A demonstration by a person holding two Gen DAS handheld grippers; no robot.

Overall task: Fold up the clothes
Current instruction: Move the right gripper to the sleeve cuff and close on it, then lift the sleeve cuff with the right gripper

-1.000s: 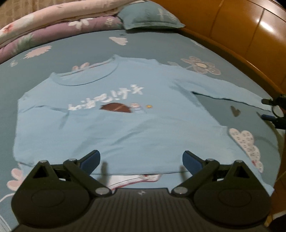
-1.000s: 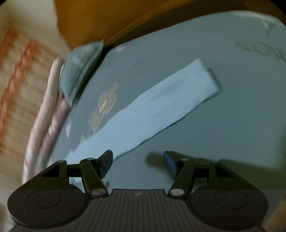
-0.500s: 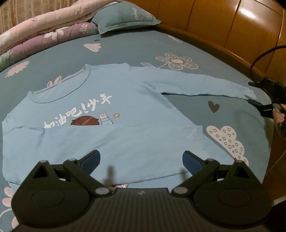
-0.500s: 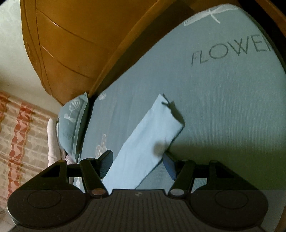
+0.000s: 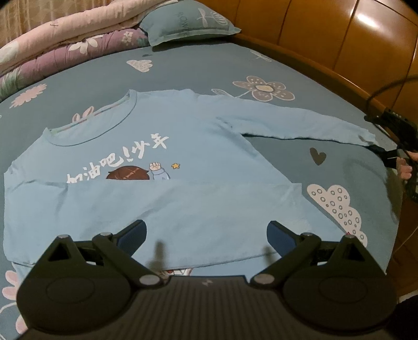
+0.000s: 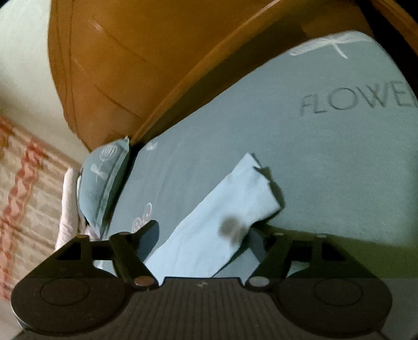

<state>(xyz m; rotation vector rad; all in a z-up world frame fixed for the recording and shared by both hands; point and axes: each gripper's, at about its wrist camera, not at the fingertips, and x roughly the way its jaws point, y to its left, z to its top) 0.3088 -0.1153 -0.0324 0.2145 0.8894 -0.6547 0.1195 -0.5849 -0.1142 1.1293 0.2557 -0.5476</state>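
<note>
1. Furthest left of the light blue long-sleeved cotton shirt (image 5: 162, 167) lies a rolled pink and purple flowered quilt (image 5: 65, 47), up at the far end of the bed.
2. Beside that quilt, past the shirt's round collar, sits a teal pillow (image 5: 188, 22) printed with white dandelions.
3. The shirt itself lies flat and face up on the teal bedsheet (image 5: 209, 65) with its cloud and flower print. One sleeve is folded across the chest, hiding the lower part of the white lettering and the cartoon figure.
4. My left gripper (image 5: 206, 230) hovers over the shirt's hem, jaws standing wide apart with nothing between them.
5. The shirt's other sleeve (image 5: 300, 123) stretches straight out to the right, flat on the sheet, toward the curved orange-brown wooden bed frame (image 5: 339, 39).
6. At that sleeve's cuff is my right gripper (image 6: 205, 232), held in my hand (image 5: 405, 167) at the bed's edge. Its jaws are opening; the cuff end lies between them, but neither pad presses on the cloth.
7. Beyond the cuff, the sheet carries the grey printed word FLOWER (image 6: 358, 100).
</note>
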